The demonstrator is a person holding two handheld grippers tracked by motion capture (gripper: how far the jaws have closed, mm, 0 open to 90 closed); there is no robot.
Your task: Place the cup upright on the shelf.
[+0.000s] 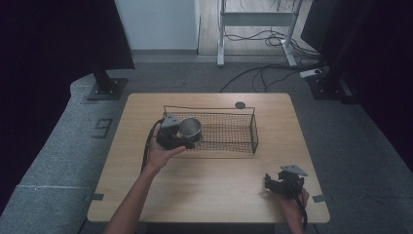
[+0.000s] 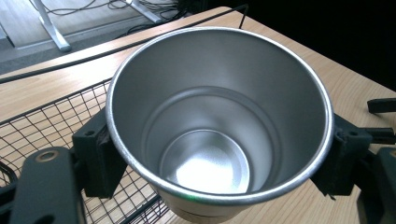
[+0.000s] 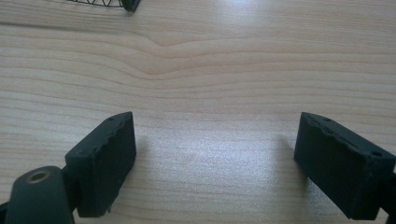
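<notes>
Left tongs [image 1: 187, 137] clamp steel cup [image 1: 189, 128] at left end of wire basket [image 1: 229, 131] on bench [image 1: 214, 180]; right tongs [image 1: 270, 184] spread wide, empty, low over bench near right front corner

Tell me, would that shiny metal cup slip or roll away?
The steel cup looks smooth and glossy, so it might slip between the left gripper's pads. It's round and tapered, so on its side it would probably roll in a curve. Empty and thin-walled, it's likely light.
</notes>
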